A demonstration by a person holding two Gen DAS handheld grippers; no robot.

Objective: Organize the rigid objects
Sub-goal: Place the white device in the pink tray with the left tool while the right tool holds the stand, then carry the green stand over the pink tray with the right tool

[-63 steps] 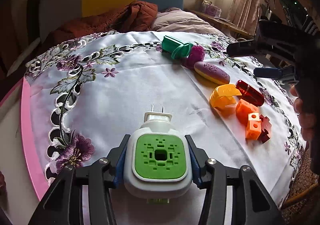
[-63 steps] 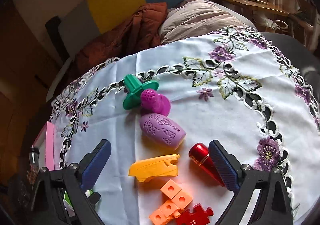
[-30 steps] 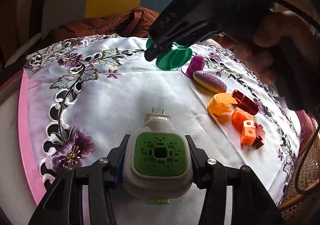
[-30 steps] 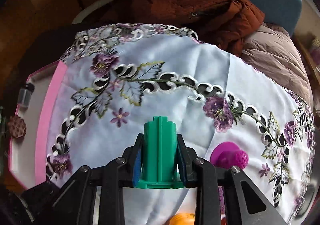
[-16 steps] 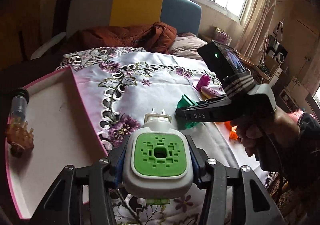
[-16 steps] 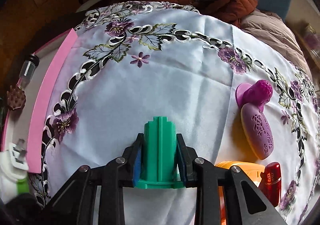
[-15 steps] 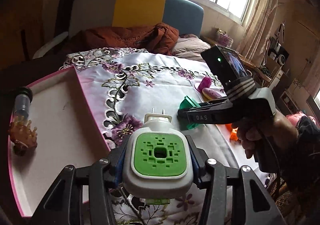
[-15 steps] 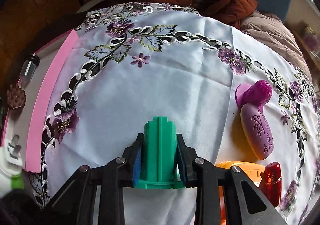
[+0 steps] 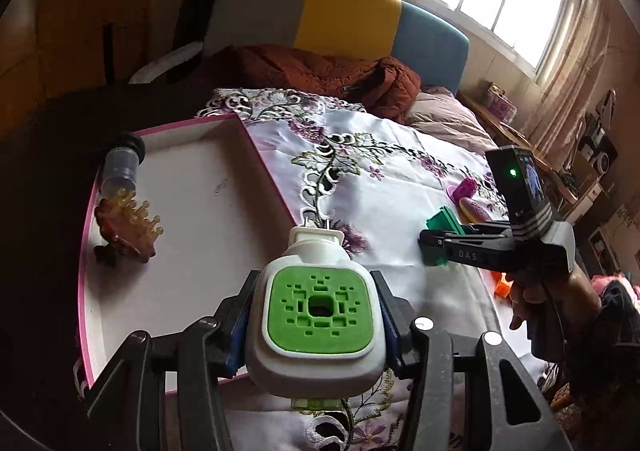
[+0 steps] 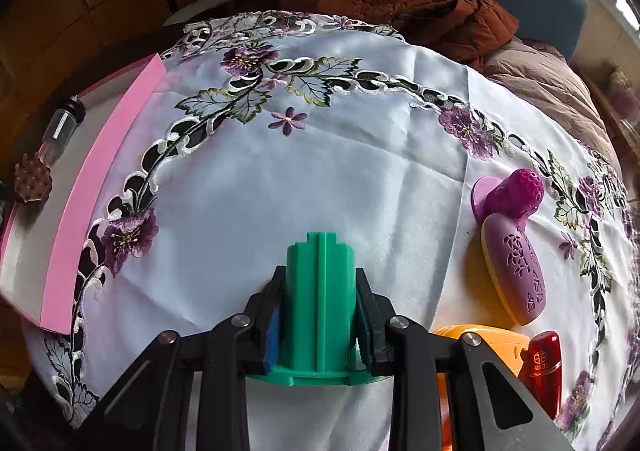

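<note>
My left gripper point(image 9: 316, 319) is shut on a white plug-in device with a green perforated face point(image 9: 318, 309), its two prongs pointing forward over the near corner of the pink-rimmed white tray point(image 9: 264, 155). My right gripper point(image 10: 319, 303) is shut on a green ribbed plastic piece point(image 10: 320, 291) held above the embroidered cloth. In the left wrist view the right gripper point(image 9: 436, 241) holds that green piece point(image 9: 440, 223) to the right of the tray.
In the tray lie a clear vial with a black cap point(image 9: 122, 165) and an amber studded piece point(image 9: 128, 225). On the cloth sit a magenta piece point(image 10: 516, 191), a purple oval point(image 10: 516, 267), a yellow piece point(image 10: 480, 339) and a red tube point(image 10: 542, 371). A person's hand point(image 9: 536, 299) grips the right tool.
My left gripper has swung left with the plug-in device, bringing the tray under and ahead of it. The right gripper with the green piece has come nearer the tray and now holds still.
</note>
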